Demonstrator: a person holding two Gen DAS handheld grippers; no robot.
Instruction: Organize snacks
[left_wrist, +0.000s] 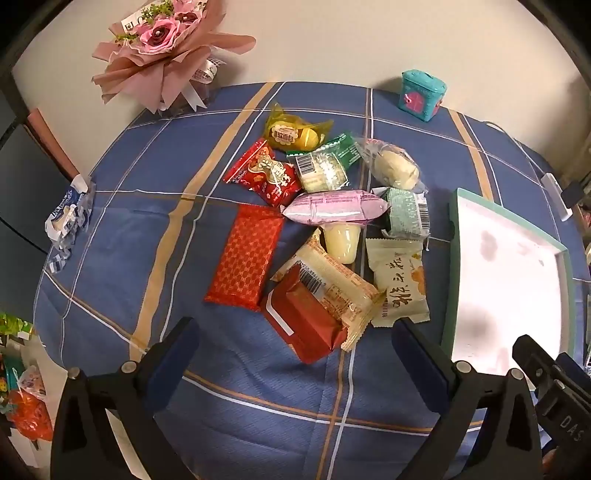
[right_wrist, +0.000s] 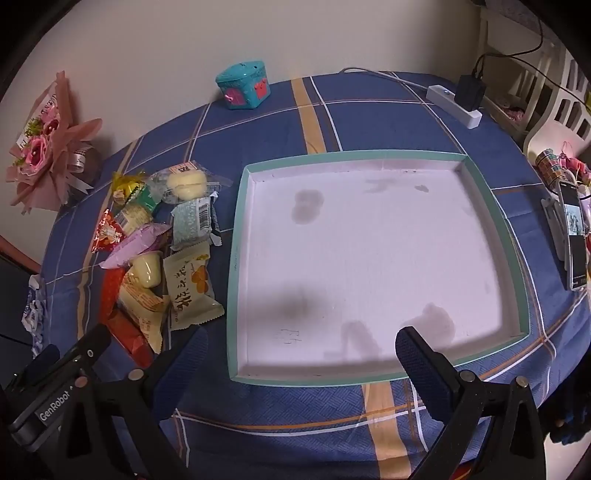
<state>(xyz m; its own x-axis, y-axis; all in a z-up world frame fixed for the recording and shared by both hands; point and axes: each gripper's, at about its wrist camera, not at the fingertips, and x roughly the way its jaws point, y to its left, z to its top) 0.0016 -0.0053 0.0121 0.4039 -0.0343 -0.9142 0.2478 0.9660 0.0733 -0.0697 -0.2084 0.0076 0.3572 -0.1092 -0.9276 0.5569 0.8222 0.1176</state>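
Note:
A pile of wrapped snacks lies on the blue plaid tablecloth (left_wrist: 110, 229): a red patterned pack (left_wrist: 245, 254), a dark red box-shaped pack (left_wrist: 304, 321), a cream packet with writing (left_wrist: 400, 280), a pink packet (left_wrist: 334, 206), a jelly cup (left_wrist: 341, 242) and a yellow packet (left_wrist: 293, 134). The pile also shows in the right wrist view (right_wrist: 155, 258). A shallow white tray with a teal rim (right_wrist: 236, 266) holds nothing and sits right of the pile. My left gripper (left_wrist: 295, 343) is open above the pile's near edge. My right gripper (right_wrist: 295, 350) is open over the tray's near part.
A pink flower bouquet (left_wrist: 162, 44) and a teal toy box (left_wrist: 421, 94) stand at the back by the wall. A blue-white wrapper (left_wrist: 68, 218) lies at the left edge. A power strip (right_wrist: 456, 105) and a phone (right_wrist: 574, 240) lie at the right.

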